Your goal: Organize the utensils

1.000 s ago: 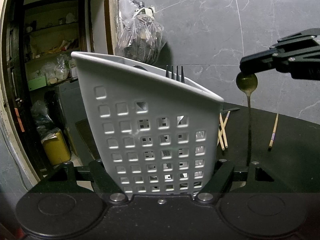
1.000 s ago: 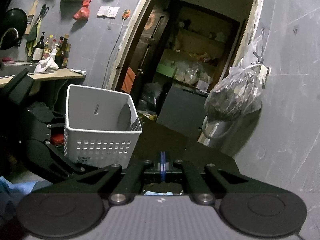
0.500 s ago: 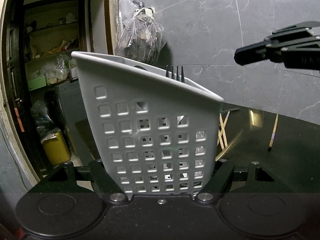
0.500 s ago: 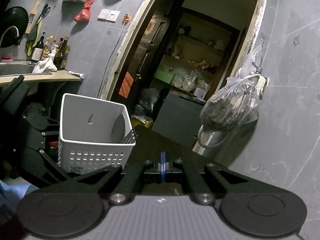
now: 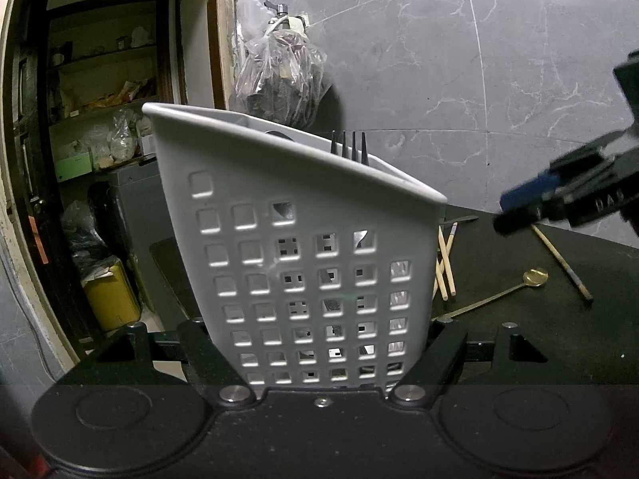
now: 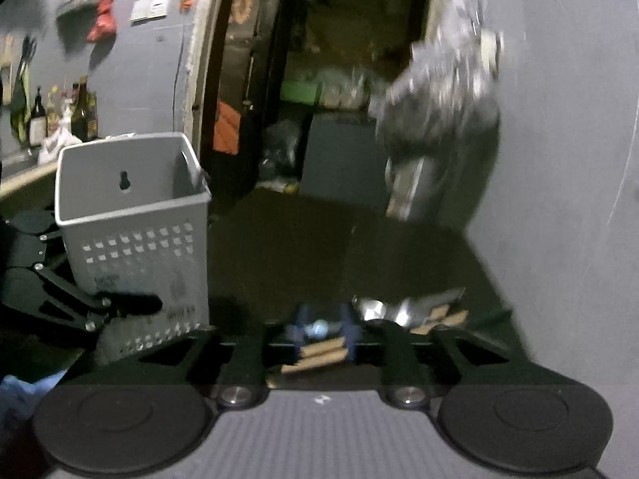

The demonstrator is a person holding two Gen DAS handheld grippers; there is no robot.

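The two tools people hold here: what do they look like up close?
Both are matte black plastic. The left tool has angular, strut-like fingers fixed with silver screws, above two round discs moulded into its body. The right tool is built the same but carries blue pads on its fingers; seen from the side, faint raised lettering shows. No cables or sleeves are visible.

The left black two-finger claw points a bit down, its fingers squeezed on the white plastic basket with holes. The right black claw is opening, nothing held
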